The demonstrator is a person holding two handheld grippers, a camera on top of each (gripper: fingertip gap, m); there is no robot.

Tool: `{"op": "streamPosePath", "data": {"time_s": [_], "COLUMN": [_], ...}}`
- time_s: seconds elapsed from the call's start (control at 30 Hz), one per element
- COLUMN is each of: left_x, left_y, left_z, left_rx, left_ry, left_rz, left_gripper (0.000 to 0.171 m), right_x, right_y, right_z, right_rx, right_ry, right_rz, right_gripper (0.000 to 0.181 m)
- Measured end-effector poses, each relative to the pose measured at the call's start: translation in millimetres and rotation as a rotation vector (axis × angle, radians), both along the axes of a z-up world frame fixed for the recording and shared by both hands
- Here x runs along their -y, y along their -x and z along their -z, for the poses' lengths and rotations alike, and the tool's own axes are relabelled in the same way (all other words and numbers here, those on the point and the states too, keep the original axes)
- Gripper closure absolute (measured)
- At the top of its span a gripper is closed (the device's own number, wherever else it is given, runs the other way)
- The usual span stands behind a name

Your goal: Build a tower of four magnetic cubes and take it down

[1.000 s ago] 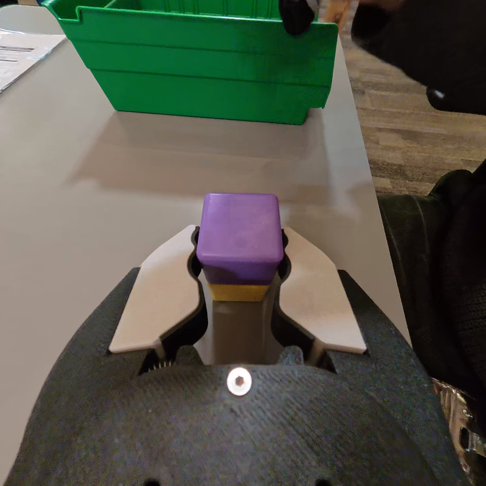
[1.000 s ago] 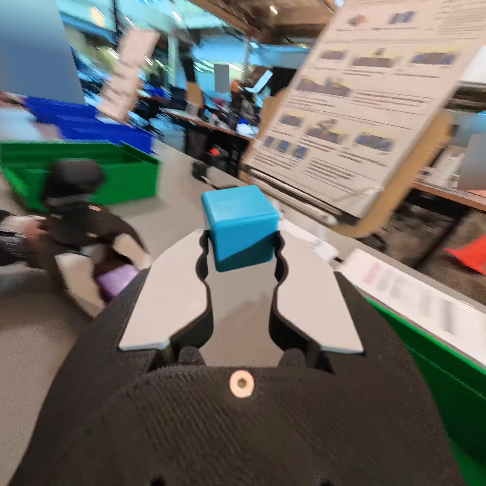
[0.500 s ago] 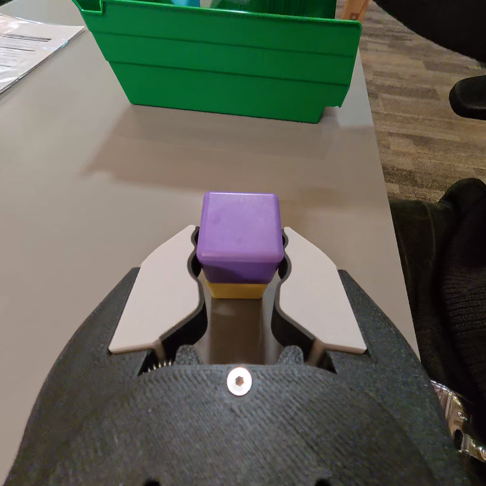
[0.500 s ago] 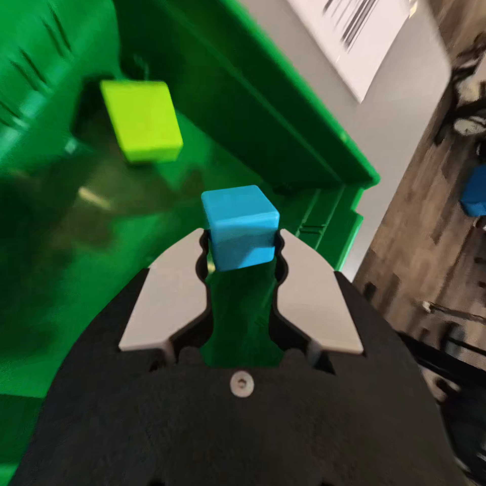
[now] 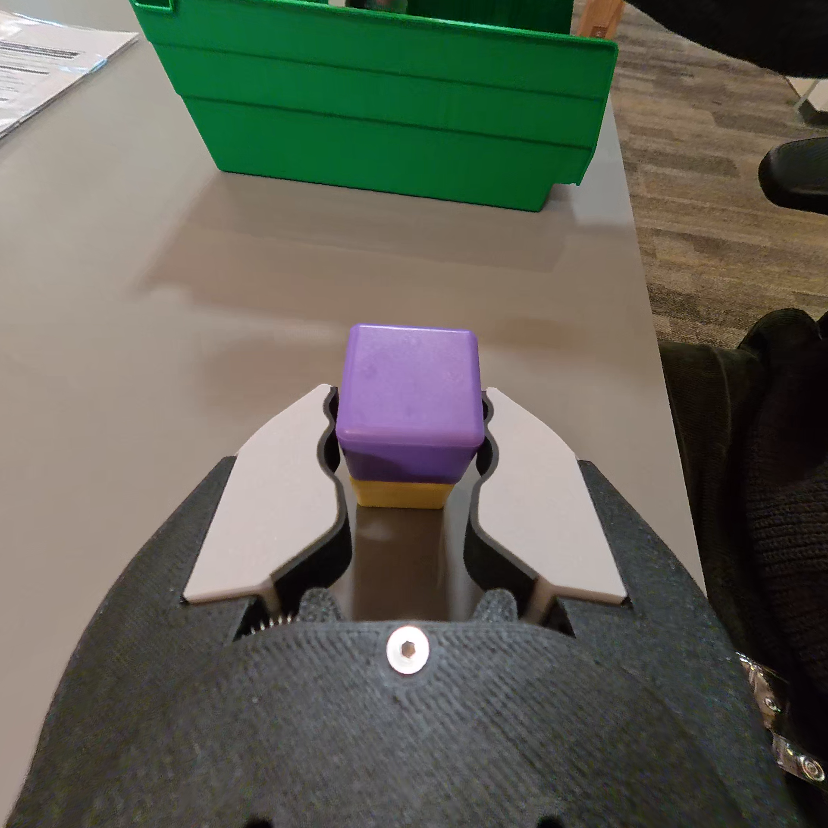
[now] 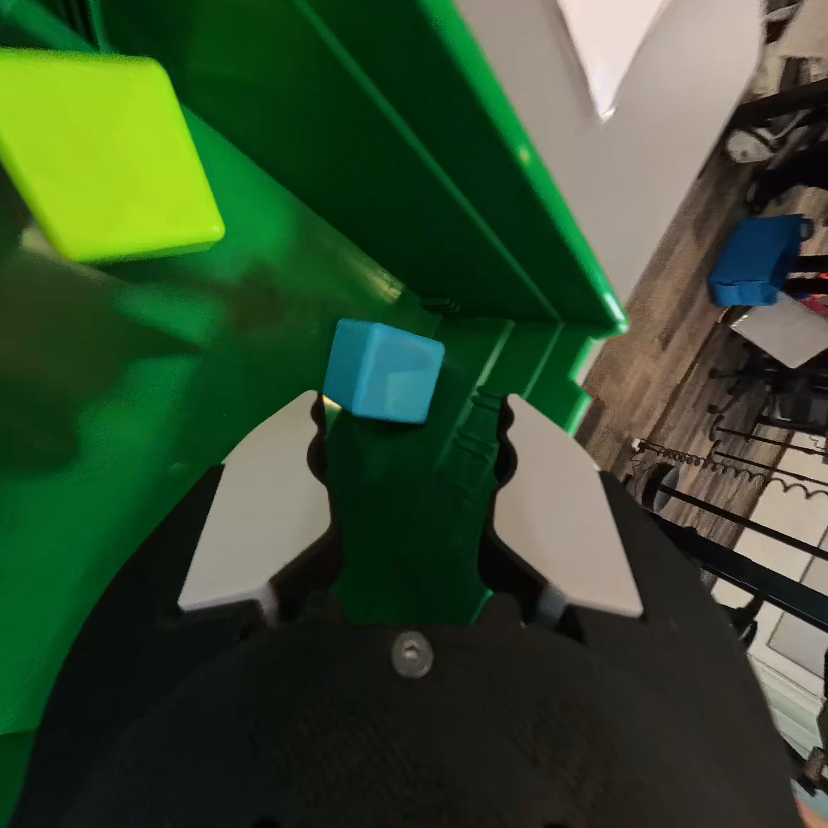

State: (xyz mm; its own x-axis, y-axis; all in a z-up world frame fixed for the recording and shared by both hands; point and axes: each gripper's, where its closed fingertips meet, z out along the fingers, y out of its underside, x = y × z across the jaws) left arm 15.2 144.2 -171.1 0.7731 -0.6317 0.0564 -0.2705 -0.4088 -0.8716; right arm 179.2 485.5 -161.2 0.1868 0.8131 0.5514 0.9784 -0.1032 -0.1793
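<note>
A purple cube [image 5: 410, 390] sits on a yellow cube [image 5: 401, 495] on the grey table [image 5: 179, 269], a two-cube stack. My left gripper [image 5: 410, 396] is open and straddles the stack at the purple cube's height; its pads stand just off the cube's sides. My right gripper [image 6: 412, 403] is open over the inside of the green bin [image 6: 403, 157]. A blue cube [image 6: 383, 372] lies tilted in the bin just beyond the left fingertip, free of both pads. A lime green cube [image 6: 103, 157] lies in the bin at the upper left.
The green bin [image 5: 381, 112] stands at the far end of the table in the left wrist view. Papers [image 5: 40, 76] lie at the far left. The table's right edge borders carpeted floor, with a person's dark clothing [image 5: 761, 448] close by. A blue object [image 6: 752, 264] is on the floor.
My right gripper swung over the green bin with the blue cube, then opened; the cube left the grasp and dropped into the bin. The left gripper stays around the stack, edging nearer the bin.
</note>
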Motion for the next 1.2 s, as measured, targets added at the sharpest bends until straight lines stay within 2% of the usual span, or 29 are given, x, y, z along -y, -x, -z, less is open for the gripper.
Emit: {"op": "streamPosePath", "data": {"time_s": [0.1, 0.17, 0.23, 0.3, 0.37, 0.43, 0.5, 0.6, 0.67, 0.8, 0.93, 1.2], "left_x": [0.3, 1.1, 6.4, 11.6, 14.8, 15.1, 15.2, 13.5, 13.5, 12.8, 12.8, 18.4], "left_y": [0.0, 0.4, -0.6, 1.4, 2.3, 3.9, 7.9, 13.7, 13.8, 14.5, 14.3, 5.8], "left_z": [-0.9, -3.0, -5.9, -7.4, -10.2, -8.2, 3.6, 22.4, 29.7, 30.3, 31.9, 42.3], "left_rx": [0.000, 0.007, 0.046, 0.076, 0.093, 0.072, -0.010, -0.123, -0.134, -0.096, -0.082, -0.172], "left_ry": [-0.008, -0.020, -0.011, 0.025, 0.041, 0.054, 0.082, 0.118, 0.159, 0.192, 0.214, 0.235], "left_rz": [0.001, -0.002, 0.011, 0.020, 0.032, 0.023, 0.007, -0.023, -0.029, -0.028, -0.024, 0.054], "left_gripper": [0.105, 0.097, 0.084, 0.079, 0.076, 0.076, 0.077, 0.078, 0.081, 0.108, 0.109, 0.120], "right_x": [24.2, 67.0, 130.0, 208.4, 278.2, 316.0, 333.5, 349.3, 345.6, 331.8, 329.8, 342.6], "right_y": [17.1, 43.5, 77.3, 108.8, 130.1, 146.8, 160.7, 171.3, 172.9, 170.7, 171.2, 171.7], "right_z": [-31.8, -62.3, -100.9, -135.4, -147.9, -137.5, -108.5, -71.4, -67.9, -60.0, -45.9, -27.1], "right_rx": [-0.186, -0.406, -0.669, -0.912, -1.046, -1.108, -1.127, -1.136, -1.182, -1.207, -1.182, -1.108], "right_ry": [-0.021, 0.029, 0.110, 0.252, 0.384, 0.401, 0.422, 0.595, 0.642, 0.651, 0.662, 0.649], "right_rz": [-0.022, -0.093, -0.224, -0.391, -0.532, -0.591, -0.589, -0.535, -0.498, -0.462, -0.465, -0.594], "right_gripper": [0.103, 0.103, 0.102, 0.103, 0.108, 0.111, 0.115, 0.112, 0.116, 0.121, 0.121, 0.116]}}
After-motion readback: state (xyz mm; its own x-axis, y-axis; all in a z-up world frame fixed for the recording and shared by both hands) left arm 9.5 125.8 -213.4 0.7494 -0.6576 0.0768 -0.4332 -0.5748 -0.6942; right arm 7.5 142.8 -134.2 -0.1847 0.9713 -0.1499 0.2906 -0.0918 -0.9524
